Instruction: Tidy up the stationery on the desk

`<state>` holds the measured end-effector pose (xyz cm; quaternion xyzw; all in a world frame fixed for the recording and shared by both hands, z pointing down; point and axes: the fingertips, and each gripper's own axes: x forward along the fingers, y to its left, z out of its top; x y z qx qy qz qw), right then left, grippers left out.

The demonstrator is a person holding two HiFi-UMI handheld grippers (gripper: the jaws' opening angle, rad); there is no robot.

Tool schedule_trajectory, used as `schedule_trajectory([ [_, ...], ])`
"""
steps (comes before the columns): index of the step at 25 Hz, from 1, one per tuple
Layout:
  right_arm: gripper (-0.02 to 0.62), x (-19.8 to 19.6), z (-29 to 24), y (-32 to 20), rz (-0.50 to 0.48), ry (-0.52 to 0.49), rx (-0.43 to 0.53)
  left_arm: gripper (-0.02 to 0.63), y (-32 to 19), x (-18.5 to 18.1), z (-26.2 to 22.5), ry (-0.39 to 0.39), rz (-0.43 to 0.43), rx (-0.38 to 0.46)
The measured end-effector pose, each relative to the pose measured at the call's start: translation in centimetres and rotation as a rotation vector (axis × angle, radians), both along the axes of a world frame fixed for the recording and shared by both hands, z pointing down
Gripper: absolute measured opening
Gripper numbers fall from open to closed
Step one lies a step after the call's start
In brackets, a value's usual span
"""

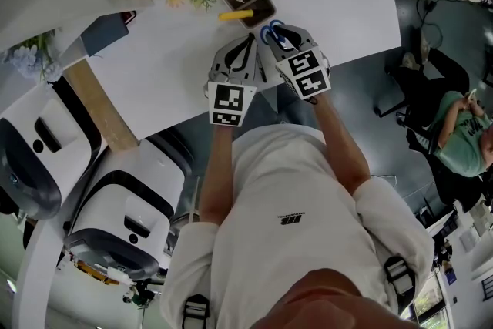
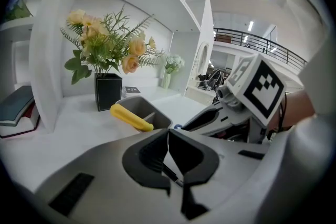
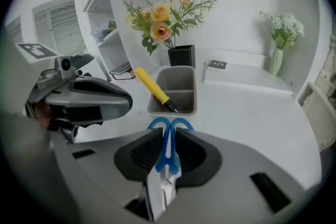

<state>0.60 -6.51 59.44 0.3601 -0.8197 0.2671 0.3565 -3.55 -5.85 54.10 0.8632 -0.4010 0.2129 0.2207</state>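
Note:
A pair of blue-handled scissors (image 3: 159, 124) is clamped between the pads of my right gripper (image 3: 168, 136). Its loops point forward and its steel blades point back toward the camera. From the head view the blue loops (image 1: 271, 30) stick out of the right gripper (image 1: 279, 33) above the white desk's front edge. Just ahead stands a grey organiser tray (image 3: 173, 110) with a yellow-handled tool (image 3: 152, 86) leaning across it. My left gripper (image 2: 168, 132) hovers beside the right one, its pads closed together. The tray (image 2: 157, 119) and the yellow tool (image 2: 131, 117) lie in front of it.
A black vase of peach flowers (image 3: 181, 55) stands behind the tray. A small white vase (image 3: 281, 44) and a flat booklet (image 3: 215, 65) sit at the back right, glasses (image 3: 123, 75) and books (image 2: 18, 107) at the left. A seated person (image 1: 454, 131) is off the desk's right.

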Motion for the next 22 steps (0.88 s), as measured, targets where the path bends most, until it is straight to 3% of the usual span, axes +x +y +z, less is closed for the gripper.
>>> schedule_trajectory([
  [22,0.058,0.0,-10.7,-4.5,0.040,-0.205,0.162,0.000,-2.0,-0.5,-4.3,0.012,-0.034,0.076],
])
